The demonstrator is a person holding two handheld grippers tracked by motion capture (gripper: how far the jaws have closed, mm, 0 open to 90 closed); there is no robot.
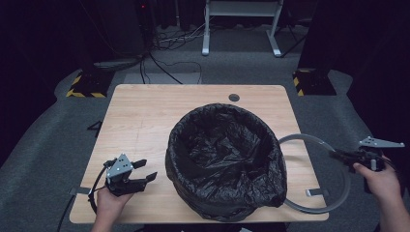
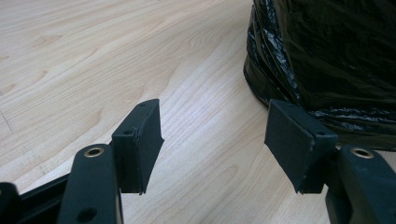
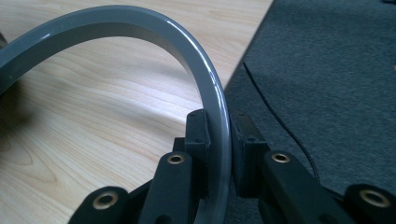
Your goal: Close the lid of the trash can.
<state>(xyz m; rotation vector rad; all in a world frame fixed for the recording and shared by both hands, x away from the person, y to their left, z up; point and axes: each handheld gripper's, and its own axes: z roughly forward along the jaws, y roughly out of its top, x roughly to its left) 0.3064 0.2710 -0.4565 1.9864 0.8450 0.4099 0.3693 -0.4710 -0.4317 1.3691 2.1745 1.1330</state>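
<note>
My left gripper (image 1: 145,170): jaws wide apart, empty, just above the table (image 1: 145,111); bag-lined bin (image 1: 225,159) close on their right.
My right gripper (image 3: 219,144): jaws clamped on the grey ring (image 3: 140,25).
Ring: smooth glossy band, arching from my jaws toward the bin, lifted at my end, partly past the table edge.

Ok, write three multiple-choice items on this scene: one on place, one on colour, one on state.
1. Where is the bin lined with a black bag?
A. on the wooden table
B. on the floor
C. on a chair

2. What colour is the ring?
A. red
B. grey
C. white

3. How is the right gripper?
A. open, empty
B. shut on the ring
C. shut on the bag

Answers: 1 A, the bin stands on the tabletop. 2 B, the hoop is glossy grey. 3 B, both jaws press the ring's band, while the left gripper gapes empty.
</note>
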